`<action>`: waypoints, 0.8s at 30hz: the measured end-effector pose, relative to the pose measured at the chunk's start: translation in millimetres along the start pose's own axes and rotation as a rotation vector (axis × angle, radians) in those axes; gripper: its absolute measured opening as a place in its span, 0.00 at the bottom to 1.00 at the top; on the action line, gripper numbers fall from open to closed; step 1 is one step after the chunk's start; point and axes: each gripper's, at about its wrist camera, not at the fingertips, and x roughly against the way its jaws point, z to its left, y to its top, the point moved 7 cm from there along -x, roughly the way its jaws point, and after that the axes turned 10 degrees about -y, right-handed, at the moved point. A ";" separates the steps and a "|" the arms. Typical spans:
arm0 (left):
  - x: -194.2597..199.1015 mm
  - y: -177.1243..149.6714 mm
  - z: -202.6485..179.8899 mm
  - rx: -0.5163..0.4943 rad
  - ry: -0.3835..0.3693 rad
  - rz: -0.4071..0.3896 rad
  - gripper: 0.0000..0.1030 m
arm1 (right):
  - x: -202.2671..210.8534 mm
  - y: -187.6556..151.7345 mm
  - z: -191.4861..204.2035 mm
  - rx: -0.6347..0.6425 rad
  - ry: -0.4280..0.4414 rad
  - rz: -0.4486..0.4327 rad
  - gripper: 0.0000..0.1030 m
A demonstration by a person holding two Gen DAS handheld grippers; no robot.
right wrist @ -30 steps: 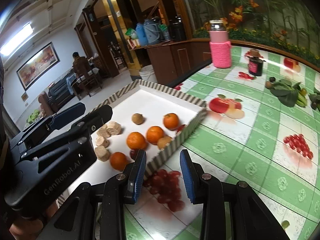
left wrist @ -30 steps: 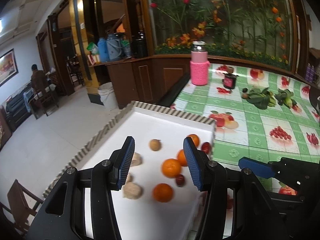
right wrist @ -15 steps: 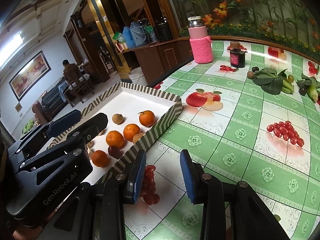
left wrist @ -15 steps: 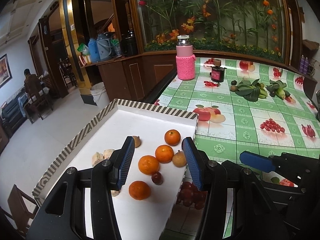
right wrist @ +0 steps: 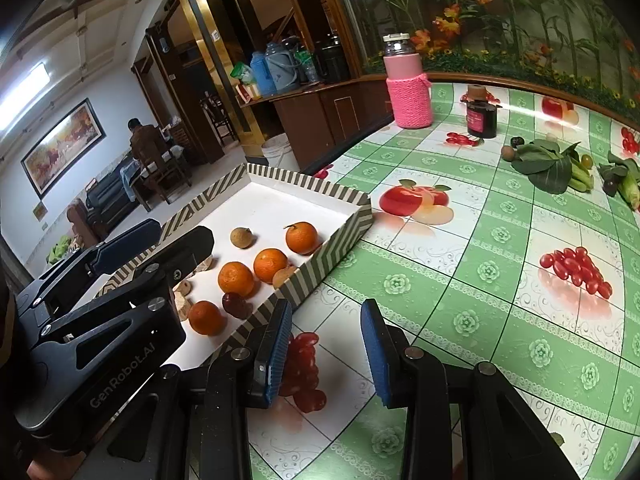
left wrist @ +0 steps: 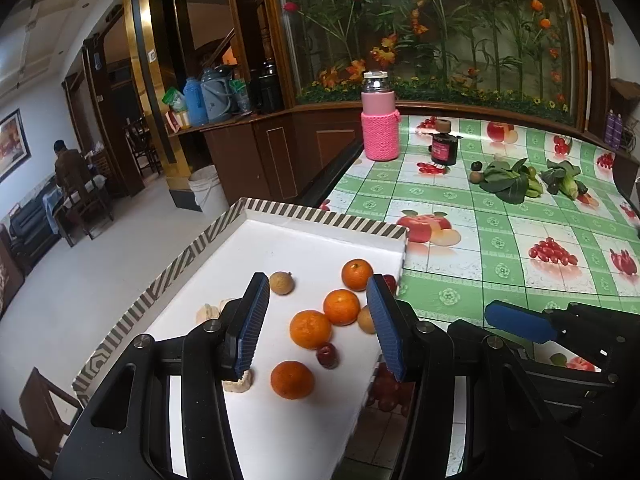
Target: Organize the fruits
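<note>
Green-checked counter carries the striped tray at its near-left edge, red grapes just beside it. Farther back stand a pink-sleeved bottle and dark jar, leafy greens to the right.

left gripper: jaws apart, empty | right gripper: jaws apart, empty

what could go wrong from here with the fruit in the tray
1. The striped tray juts out past the table edge over the floor; pressing down on that side might tip it.
2. The oranges lie loose and touching, so the open left hand-held gripper closing on one could roll the others.
3. The small dark red fruit sits against an orange and might get pinched with it.
</note>
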 end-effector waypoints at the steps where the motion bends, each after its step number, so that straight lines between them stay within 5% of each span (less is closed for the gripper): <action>1: 0.4 -0.5 0.5 0.002 0.001 0.001 0.49 | -0.4 0.1 0.8 0.003 -0.001 0.001 0.34; 24: 4.7 -3.4 41.4 0.081 0.041 0.009 0.49 | 2.8 6.4 2.6 0.023 -0.026 -0.009 0.34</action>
